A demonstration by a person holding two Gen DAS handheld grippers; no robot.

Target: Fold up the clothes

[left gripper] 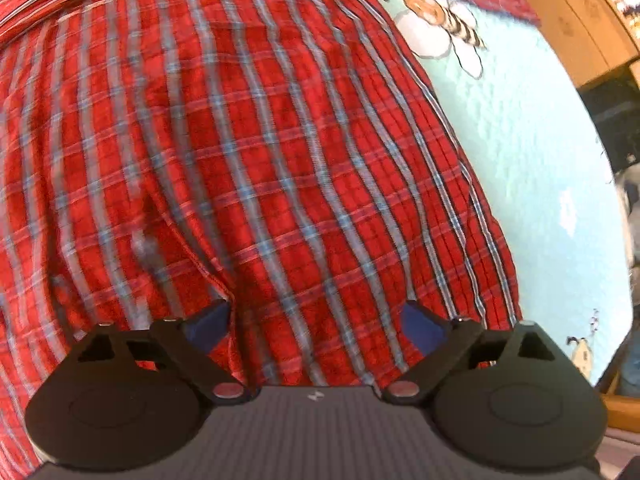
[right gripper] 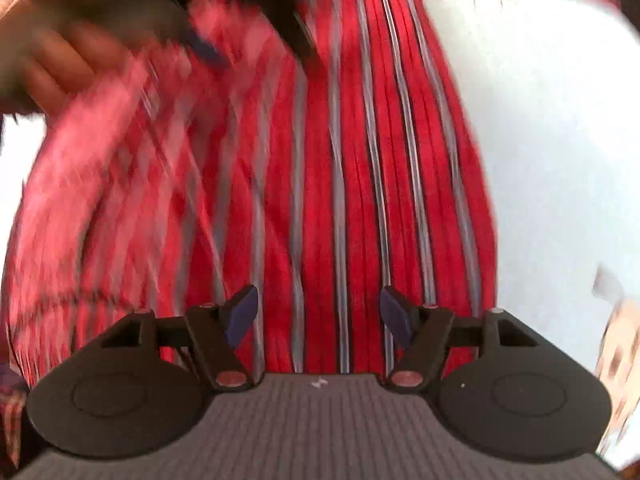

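Shirt: a red shirt [left gripper: 248, 152] with thin blue and white lines making squares. It lies spread over a pale blue sheet [left gripper: 532, 152] and fills most of the left view.

Shirt edge: the side edge runs down the right part of the left view, from near the top toward the bottom. The sheet shows past it.

Shirt fold: one soft fold with a seam runs across the cloth, ending just above the left finger of the left gripper.

Sheet: pale blue, with a cartoon bee [left gripper: 444, 20] drawn on it near the top. A small drawing sits low by its right rim.

Left gripper [left gripper: 320, 322]: its two black fingers stand wide apart, with blue pads on the inner sides. It points down at the shirt. Cloth shows in the gap, but the pads are not pressing on it. It holds nothing.

Right gripper [right gripper: 318, 312]: its fingers are partly open, with a clear gap between the blue pads. It hangs over the red cloth and holds nothing. This view is very blurry.

Shirt in the right view [right gripper: 344, 184]: long red stripes run up and down, with pale sheet to the right.

Hand [right gripper: 52, 52]: a person's hand shows at the top left of the right view, gripping something dark. It is too blurry to say more.

Boxes [left gripper: 576, 28]: brown boxes stand past the sheet, top right of the left view.
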